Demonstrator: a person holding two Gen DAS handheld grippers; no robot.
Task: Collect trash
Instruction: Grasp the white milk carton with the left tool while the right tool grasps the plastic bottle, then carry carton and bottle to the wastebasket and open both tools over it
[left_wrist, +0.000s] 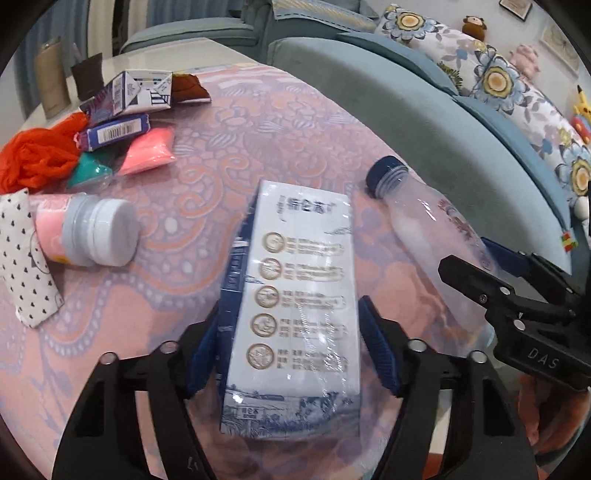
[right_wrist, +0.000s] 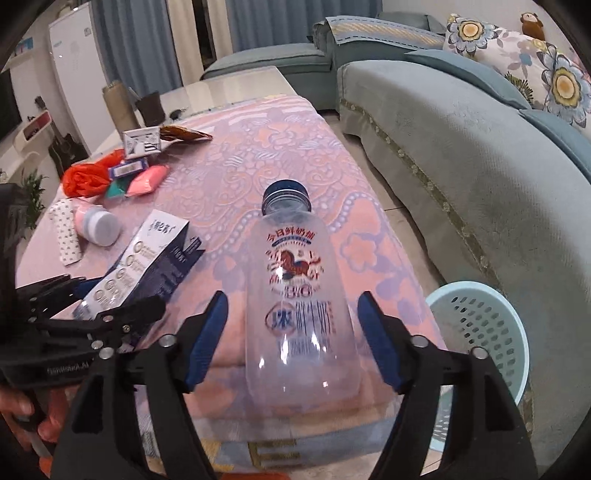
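Note:
A white and blue milk carton (left_wrist: 295, 295) lies on the pink patterned tablecloth (left_wrist: 221, 147), between the fingers of my left gripper (left_wrist: 291, 347), whose jaws stand open around it. The carton also shows in the right wrist view (right_wrist: 144, 266). A clear plastic bottle (right_wrist: 295, 295) with a dark blue cap lies between the fingers of my right gripper (right_wrist: 291, 339), which is open around it. The bottle shows in the left wrist view (left_wrist: 436, 221) with the right gripper (left_wrist: 491, 273) beside it.
A light blue perforated basket (right_wrist: 480, 332) stands on the floor right of the table, by the teal sofa (right_wrist: 461, 147). More trash lies at the far left: an orange bag (left_wrist: 33, 155), small cartons (left_wrist: 125, 96), pink packet (left_wrist: 147, 151), white-capped jar (left_wrist: 99, 232).

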